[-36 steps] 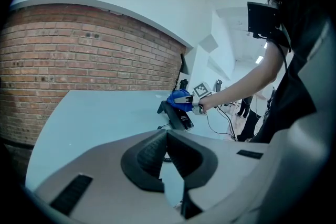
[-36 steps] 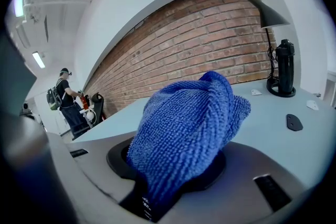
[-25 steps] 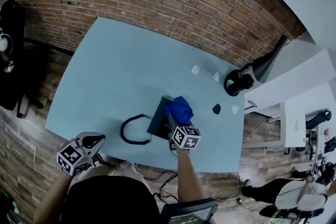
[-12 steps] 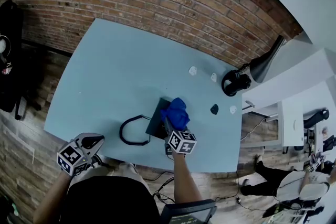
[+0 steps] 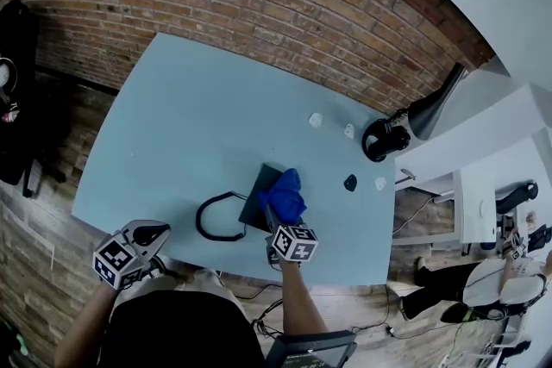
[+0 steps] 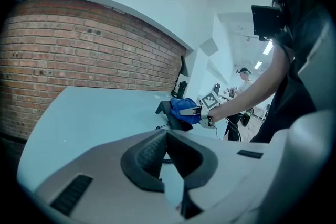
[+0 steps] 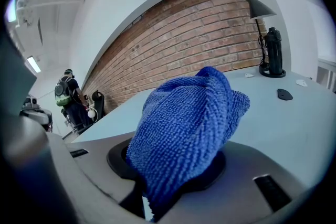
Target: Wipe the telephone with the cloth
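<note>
A dark telephone [image 5: 257, 196] lies near the front edge of the pale blue table [image 5: 190, 116], with its black cord [image 5: 214, 218] looped to its left. My right gripper [image 5: 275, 215] is shut on a bunched blue cloth [image 5: 285, 196] that rests on the telephone's right part. In the right gripper view the cloth [image 7: 184, 128] fills the space between the jaws and hides the telephone. My left gripper [image 5: 141, 239] hangs off the table's front left corner, shut and holding nothing. The left gripper view shows the telephone [image 6: 169, 113] and cloth [image 6: 184, 106] far ahead.
A brick wall runs behind the table. At the far right corner stand a black lamp [image 5: 431, 109] and a black bottle [image 7: 273, 52]. Small white pieces [image 5: 316, 120] and a dark piece [image 5: 350, 182] lie right of the telephone. A person [image 5: 496, 293] is at the lower right.
The right gripper has drawn the cloth a little toward me along the telephone. The left gripper has stayed where it was.
</note>
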A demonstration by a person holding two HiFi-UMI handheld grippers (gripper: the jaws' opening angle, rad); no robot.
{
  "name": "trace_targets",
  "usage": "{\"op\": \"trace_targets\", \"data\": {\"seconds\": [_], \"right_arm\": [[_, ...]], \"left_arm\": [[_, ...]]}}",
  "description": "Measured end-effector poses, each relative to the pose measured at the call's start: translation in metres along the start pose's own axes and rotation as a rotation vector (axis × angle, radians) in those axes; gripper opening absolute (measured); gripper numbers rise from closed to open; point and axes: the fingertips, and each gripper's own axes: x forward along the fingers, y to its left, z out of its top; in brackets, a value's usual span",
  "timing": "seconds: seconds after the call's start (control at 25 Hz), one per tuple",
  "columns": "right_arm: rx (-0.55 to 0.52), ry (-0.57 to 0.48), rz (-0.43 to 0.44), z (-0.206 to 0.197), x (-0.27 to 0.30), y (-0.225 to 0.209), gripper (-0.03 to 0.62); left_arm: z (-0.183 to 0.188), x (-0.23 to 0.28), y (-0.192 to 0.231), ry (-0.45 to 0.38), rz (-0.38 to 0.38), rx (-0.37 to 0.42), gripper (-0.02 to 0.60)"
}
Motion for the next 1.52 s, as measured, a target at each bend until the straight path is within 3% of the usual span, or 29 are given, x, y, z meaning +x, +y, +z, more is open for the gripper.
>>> {"op": "trace_targets", "data": {"seconds": [0.84,1.52], "right_arm": [[0.036,0.088,0.058,-0.059,-0.022,0.027,0.178],[0.158,0.062,0.028,-0.073,-0.029,0.032,0.178]], "left_arm": [[-0.005,0.003,0.0,0.028,-0.037,0.013,-0.012],[-0.017,-0.004,-0.001,0.045,-0.038,0.01,-0.011]]}}
